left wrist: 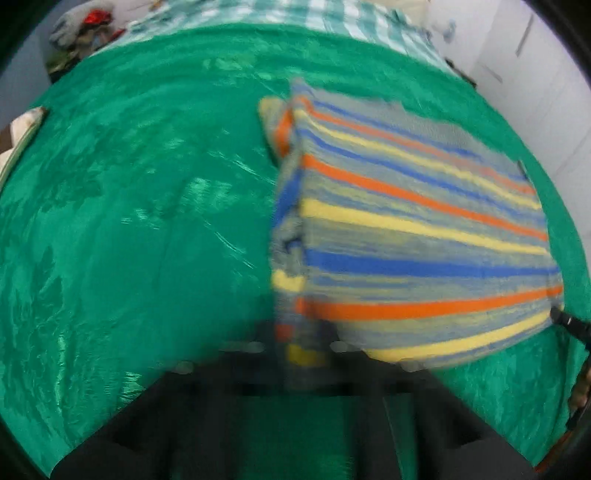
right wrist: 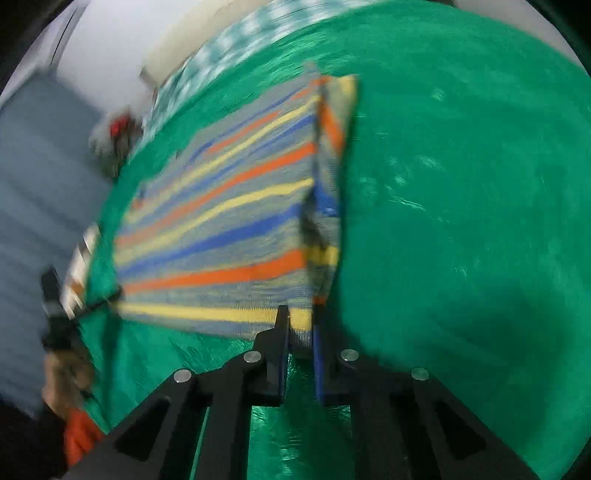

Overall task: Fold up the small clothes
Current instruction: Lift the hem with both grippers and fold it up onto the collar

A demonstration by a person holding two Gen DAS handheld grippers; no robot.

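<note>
A small striped garment (left wrist: 413, 236), grey with orange, yellow and blue bands, is stretched above the green cloth (left wrist: 140, 206) between my two grippers. My left gripper (left wrist: 301, 350) is shut on its near left corner; the view is blurred. My right gripper (right wrist: 301, 332) is shut on the garment's (right wrist: 221, 229) near right corner. A folded layer hangs under the garment's edge in both views. The right gripper's tip (left wrist: 565, 321) shows at the garment's far corner in the left wrist view; the left gripper (right wrist: 107, 297) shows at the other corner in the right wrist view.
The green cloth (right wrist: 461, 221) covers the bed. A green-and-white checked sheet (left wrist: 295, 14) lies beyond it. A pile of clothes (left wrist: 85, 33) sits at the far left corner. A white wall (left wrist: 535, 92) stands on the right. A hand with an orange cuff (right wrist: 74, 406) holds the left gripper.
</note>
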